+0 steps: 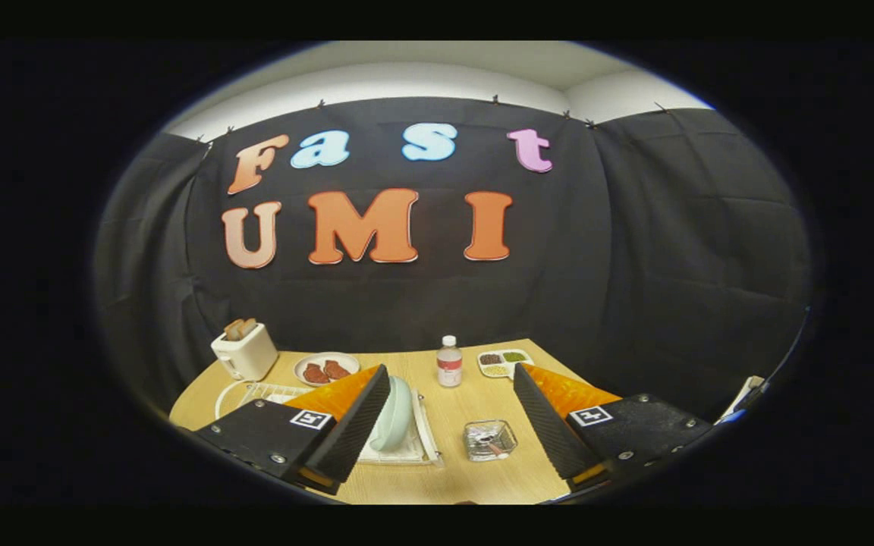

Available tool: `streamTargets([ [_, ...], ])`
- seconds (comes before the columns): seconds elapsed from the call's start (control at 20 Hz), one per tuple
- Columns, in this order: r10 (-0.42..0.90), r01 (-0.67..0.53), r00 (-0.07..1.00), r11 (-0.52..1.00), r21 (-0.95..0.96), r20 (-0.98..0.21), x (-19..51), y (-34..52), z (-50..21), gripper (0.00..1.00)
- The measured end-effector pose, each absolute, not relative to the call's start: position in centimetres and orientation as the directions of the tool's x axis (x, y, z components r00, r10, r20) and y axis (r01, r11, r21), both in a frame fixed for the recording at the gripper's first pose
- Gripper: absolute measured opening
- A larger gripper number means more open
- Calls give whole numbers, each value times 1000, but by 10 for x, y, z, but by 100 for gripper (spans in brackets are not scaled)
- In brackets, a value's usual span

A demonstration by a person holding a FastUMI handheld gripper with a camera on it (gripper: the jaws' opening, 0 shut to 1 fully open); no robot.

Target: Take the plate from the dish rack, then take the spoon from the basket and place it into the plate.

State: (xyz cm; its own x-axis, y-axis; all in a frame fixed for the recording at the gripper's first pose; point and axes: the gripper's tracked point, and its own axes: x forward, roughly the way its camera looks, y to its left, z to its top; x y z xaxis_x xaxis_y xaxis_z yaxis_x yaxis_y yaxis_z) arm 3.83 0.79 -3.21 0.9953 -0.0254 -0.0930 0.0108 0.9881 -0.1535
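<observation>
Wooden table sits low in the frame, plate standing upright in the dish rack at lower left. Gripper hangs wide open and empty, basket between its fingers.

Table: light wood, pale grain, set against the black cloth wall
- Toaster: white, far left corner, two slices standing in its slots
- Small white plate: just right of the toaster, two brown pieces on it
- Bottle: clear, white cap, red band, upright near the far edge
- Divided tray: white, right of the bottle, compartments with brown, green and yellow fillings
- Dish rack: white, near left, a pale green plate standing on edge in it
- Basket: small wire mesh, right of the rack, contents unclear
</observation>
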Motion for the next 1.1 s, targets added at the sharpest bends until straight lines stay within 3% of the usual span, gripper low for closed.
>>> streamTargets([
  [0.8,-43,-54,883,980,-192,-468,147,38,-188,98],
  [1.1,-46,-46,837,987,-154,-545,159,47,-216,77],
])
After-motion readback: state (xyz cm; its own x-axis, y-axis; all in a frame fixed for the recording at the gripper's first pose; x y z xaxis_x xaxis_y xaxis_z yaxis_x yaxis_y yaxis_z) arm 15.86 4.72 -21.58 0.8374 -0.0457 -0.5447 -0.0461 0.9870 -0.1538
